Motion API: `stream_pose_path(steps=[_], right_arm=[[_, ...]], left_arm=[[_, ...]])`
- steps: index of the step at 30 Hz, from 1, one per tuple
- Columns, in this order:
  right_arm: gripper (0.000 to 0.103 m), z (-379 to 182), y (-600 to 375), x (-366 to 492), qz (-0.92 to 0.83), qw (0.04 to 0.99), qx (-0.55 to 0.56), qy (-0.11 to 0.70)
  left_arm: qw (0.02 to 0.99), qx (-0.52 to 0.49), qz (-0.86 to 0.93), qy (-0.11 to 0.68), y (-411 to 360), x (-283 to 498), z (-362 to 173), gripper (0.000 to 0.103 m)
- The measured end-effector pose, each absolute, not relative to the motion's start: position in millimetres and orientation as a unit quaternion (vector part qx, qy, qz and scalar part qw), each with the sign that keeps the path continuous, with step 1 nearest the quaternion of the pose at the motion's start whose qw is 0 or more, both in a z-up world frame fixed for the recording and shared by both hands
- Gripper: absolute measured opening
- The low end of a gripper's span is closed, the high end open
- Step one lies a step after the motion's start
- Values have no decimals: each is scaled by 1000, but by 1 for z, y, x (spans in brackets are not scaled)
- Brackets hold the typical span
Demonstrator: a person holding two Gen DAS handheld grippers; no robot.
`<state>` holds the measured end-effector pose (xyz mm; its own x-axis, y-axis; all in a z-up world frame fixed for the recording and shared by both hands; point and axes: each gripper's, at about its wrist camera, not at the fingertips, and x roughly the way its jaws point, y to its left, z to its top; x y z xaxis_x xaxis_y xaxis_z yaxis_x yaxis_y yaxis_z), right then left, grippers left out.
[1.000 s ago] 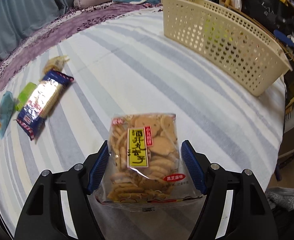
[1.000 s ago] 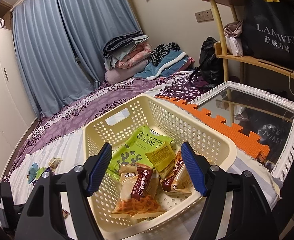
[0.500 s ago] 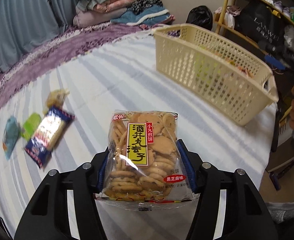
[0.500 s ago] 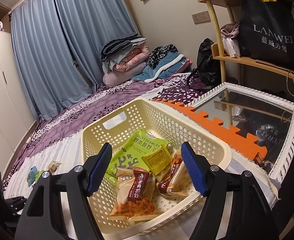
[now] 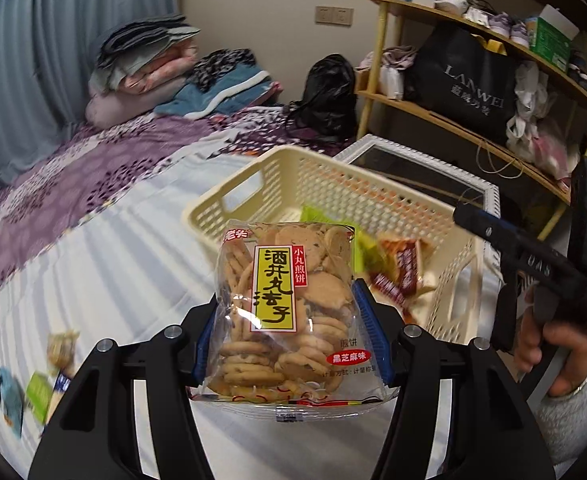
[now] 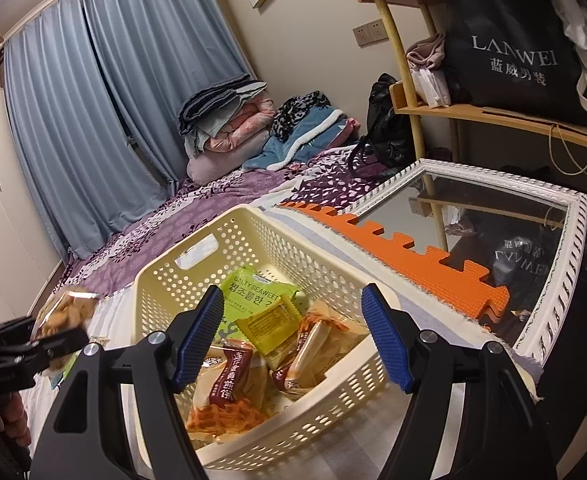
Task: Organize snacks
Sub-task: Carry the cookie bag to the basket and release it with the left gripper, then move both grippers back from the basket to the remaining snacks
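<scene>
A clear bag of round crackers with a yellow label (image 5: 289, 312) hangs upright in the air, and my left gripper (image 5: 289, 332) is shut on its lower half. Just beyond it stands the cream perforated basket (image 5: 333, 184) on the striped bed. My right gripper (image 6: 291, 292) hovers open over the basket (image 6: 325, 264), nothing between its fingers. Inside lie a green seaweed pack (image 6: 253, 292), a yellow packet (image 6: 269, 324) and red-brown wrapped snacks (image 6: 229, 376). The right wrist view catches the cracker bag (image 6: 65, 308) at the left edge.
Loose snacks (image 5: 37, 384) lie blurred at the lower left of the bed. A white-framed mirror (image 6: 557, 280) and an orange foam mat (image 6: 413, 264) lie right of the basket. Wooden shelves (image 6: 493, 112) stand behind, and folded blankets (image 6: 229, 120) are piled by the curtain.
My left gripper closed on the cracker bag, lifted it off the bed and carried it toward the basket. The right gripper drifted a little and stayed open.
</scene>
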<state>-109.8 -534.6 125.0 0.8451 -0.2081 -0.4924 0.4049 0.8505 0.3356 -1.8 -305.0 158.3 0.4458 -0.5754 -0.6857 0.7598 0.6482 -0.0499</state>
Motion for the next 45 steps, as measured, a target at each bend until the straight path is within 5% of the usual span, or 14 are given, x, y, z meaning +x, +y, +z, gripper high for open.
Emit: stream_pose_path(steps=[10, 14, 27, 45], right_arm=[[71, 122, -542, -116, -172, 932, 224, 227], [71, 121, -544, -117, -177, 931, 224, 227], [71, 132, -523, -105, -159, 938, 207, 226], [92, 161, -466, -93, -126, 952, 166, 223]], left_arm=[[817, 135, -439, 350, -380, 18, 145, 64], [824, 126, -437, 339, -385, 20, 146, 89], [860, 106, -367, 339, -334, 37, 154, 98], [899, 122, -278, 314, -266, 39, 163, 100]])
